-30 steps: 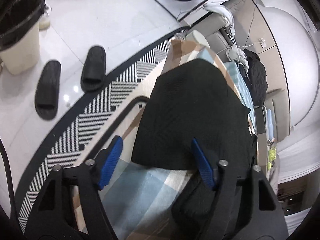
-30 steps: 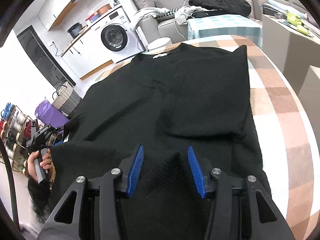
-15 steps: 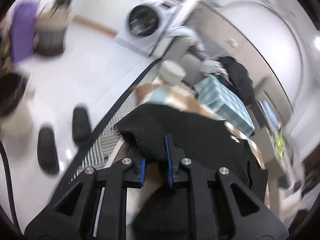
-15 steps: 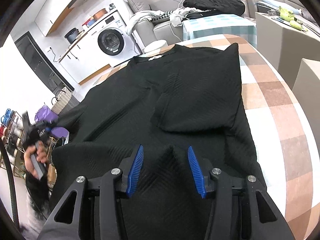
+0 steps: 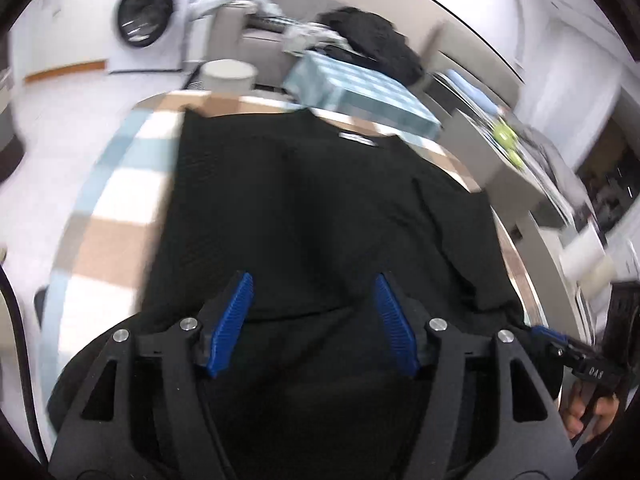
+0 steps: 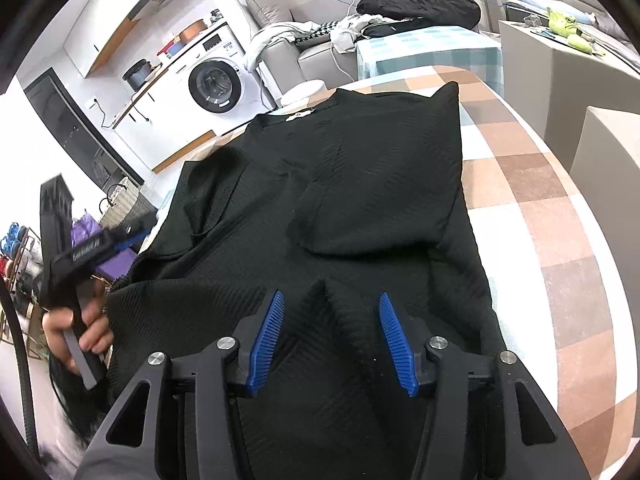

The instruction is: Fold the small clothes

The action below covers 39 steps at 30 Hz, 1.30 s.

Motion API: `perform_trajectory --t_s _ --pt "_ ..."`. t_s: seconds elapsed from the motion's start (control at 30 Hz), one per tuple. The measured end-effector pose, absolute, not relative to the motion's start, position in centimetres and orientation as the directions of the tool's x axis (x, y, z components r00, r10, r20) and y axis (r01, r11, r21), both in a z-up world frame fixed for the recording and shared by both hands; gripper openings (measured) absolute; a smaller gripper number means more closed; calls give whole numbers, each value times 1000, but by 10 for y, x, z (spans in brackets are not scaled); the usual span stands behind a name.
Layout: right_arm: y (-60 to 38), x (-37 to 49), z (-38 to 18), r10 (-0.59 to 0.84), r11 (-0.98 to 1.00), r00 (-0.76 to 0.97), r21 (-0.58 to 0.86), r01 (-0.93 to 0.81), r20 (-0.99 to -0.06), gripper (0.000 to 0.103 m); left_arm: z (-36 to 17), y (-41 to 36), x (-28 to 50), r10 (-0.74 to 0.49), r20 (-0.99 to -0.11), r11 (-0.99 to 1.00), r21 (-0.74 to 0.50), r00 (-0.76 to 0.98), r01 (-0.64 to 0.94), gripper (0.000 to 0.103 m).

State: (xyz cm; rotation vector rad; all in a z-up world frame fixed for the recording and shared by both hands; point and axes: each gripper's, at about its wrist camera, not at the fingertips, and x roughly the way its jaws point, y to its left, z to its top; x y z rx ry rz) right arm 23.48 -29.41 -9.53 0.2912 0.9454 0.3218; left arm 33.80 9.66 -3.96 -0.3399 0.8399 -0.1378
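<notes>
Shirt: my black shirt [image 6: 360, 184] lies flat on the checked tabletop [image 6: 540, 208], collar at the far end, hem nearest me, both sleeves folded in over the body.
Long axis: it runs straight away from both grippers, collar to hem.
Right gripper [image 6: 332, 336]: I hold it low over the hem, jaws wide, with a raised ridge of cloth standing between them but not pinched.
Left gripper [image 5: 312, 320]: I hold it over the hem on the other side, jaws wide and holding nothing; this view is blurred.
Nearer hand: I judge both about equally close to the hem, so a hem-to-collar fold would use the two together.
Pose: both point along the shirt towards the collar, tilted down at the cloth.
</notes>
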Motion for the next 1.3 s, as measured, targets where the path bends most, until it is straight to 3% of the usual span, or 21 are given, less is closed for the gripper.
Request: perform_trajectory --t_s 0.23,0.47,0.63,0.8,0.97,1.03,1.07,1.1,1.2,1.3 --pt "-293 235 -97 406 908 544 389 -153 -735 52 -52 163 306 -131 -714 927 -335 688 -171 61" --pt "-306 228 -88 409 905 560 397 -151 -721 58 -43 171 248 -37 -707 945 -254 707 -204 62" --pt "-330 212 -72 384 912 612 386 -136 -691 63 -41 175 203 25 -699 951 -204 715 -233 75" --pt "-357 187 -78 338 929 615 359 -94 -712 71 -50 189 163 74 -714 940 -182 697 -287 76" --pt "-357 174 -107 408 907 520 401 -133 -751 70 -68 200 140 75 -741 926 -197 668 -322 76" --pt "-351 177 -117 436 895 483 420 -149 -759 58 -73 202 134 70 -751 923 -201 657 -329 76" --pt "-349 178 -119 455 886 482 432 -166 -749 31 -74 202 135 69 -753 922 -202 654 -330 76" --pt "-350 181 -118 475 875 487 449 -180 -733 16 -75 202 136 66 -753 922 -204 654 -329 76" --pt "-366 194 -104 442 882 586 449 -144 -680 10 -75 200 137 73 -752 922 -200 655 -331 76" --pt "-388 212 -97 383 892 635 448 -64 -671 12 -78 198 138 68 -758 925 -195 649 -325 76"
